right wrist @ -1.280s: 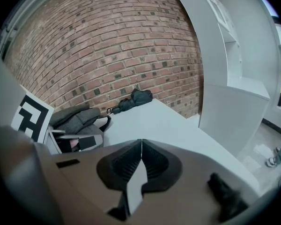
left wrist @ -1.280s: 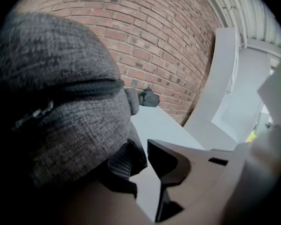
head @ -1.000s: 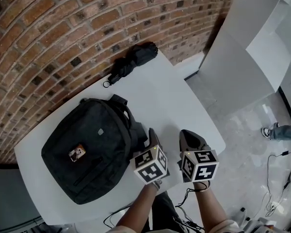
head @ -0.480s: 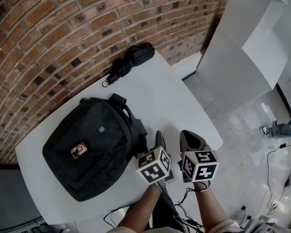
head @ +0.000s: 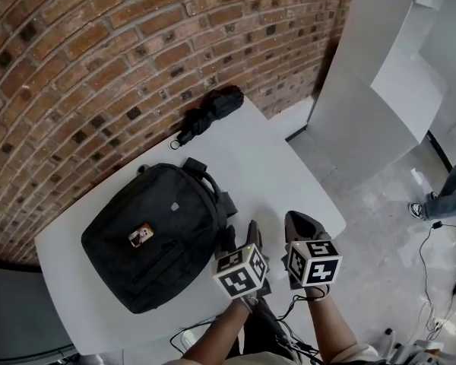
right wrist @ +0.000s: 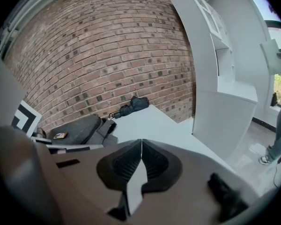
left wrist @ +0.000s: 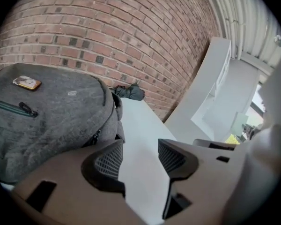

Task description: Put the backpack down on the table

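Observation:
A black backpack (head: 156, 234) lies flat on the white table (head: 266, 158), with an orange tag on its front and its handle toward the brick wall. My left gripper (head: 241, 236) hovers just off the backpack's right edge. It stands open after its jaws have just spread, and only bare table (left wrist: 140, 125) shows between its pads. In the left gripper view the grey-looking backpack (left wrist: 47, 111) fills the left side, beside my left gripper (left wrist: 140, 156). To the right, my right gripper (head: 300, 223) is shut on nothing, and its pads meet in the right gripper view (right wrist: 141, 146).
A folded black umbrella (head: 209, 112) lies at the table's far edge against the brick wall (head: 99, 44). White cabinets (head: 380, 90) stand to the right. The table's near right corner (head: 330, 219) drops to a glossy floor with cables, where a person's foot shows.
My left gripper has let go of the backpack's right edge and drawn back toward me, its jaws now apart. The right gripper has lifted slightly. The backpack stays put.

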Motion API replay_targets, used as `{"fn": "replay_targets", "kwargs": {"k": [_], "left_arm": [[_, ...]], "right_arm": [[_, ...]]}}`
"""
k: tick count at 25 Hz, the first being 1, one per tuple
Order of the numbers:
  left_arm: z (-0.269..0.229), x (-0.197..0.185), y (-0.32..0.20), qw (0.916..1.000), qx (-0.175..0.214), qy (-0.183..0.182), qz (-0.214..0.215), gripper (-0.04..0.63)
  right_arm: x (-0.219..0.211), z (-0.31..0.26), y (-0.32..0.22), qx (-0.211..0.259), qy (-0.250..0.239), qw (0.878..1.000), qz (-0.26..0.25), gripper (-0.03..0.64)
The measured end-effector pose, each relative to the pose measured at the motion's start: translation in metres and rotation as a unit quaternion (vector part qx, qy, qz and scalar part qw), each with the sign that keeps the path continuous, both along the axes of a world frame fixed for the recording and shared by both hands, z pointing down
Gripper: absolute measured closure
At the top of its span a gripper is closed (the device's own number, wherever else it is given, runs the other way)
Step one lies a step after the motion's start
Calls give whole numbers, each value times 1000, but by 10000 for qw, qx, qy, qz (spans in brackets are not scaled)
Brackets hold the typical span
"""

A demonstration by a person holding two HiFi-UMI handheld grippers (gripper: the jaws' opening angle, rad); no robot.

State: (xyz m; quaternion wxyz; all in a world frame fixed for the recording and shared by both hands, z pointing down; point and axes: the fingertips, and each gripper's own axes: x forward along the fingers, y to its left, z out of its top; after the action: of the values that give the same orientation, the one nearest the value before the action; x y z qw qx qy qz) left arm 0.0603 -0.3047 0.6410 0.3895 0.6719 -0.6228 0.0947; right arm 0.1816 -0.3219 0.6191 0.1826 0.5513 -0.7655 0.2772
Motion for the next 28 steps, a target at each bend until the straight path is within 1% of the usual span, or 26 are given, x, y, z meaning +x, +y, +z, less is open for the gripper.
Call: {"fn": "replay_targets", "kwargs": {"k": [7,11,17,20,22,25,28], "left_arm": [[-37,-20,15,9997,229,-30,114,361],[-56,-44,30,9994,349,-77,38,395],[-89,-101,54,9976,608,-63,-321,421],[-109,-141,67,9949,788,-208,-589,445],[-122,-170,77,9919,924,-280,-822,460],[-140,-212,92,9852,1147,-435,-1199,491],[-155,-245,109,9791,1285,-618,-1449,514]], "right_arm": [[-17,-25,16,80,-9,9999,-129,586],[-34,-43,24,202,87,9992,-322,586],[-72,-76,29,475,116,9961,-737,586],[-99,-90,31,595,82,9936,-955,586],[-121,-97,31,675,52,9913,-1126,586],[-159,-111,29,823,16,9853,-1494,586],[-193,-124,31,937,-15,9786,-1834,586]]}}
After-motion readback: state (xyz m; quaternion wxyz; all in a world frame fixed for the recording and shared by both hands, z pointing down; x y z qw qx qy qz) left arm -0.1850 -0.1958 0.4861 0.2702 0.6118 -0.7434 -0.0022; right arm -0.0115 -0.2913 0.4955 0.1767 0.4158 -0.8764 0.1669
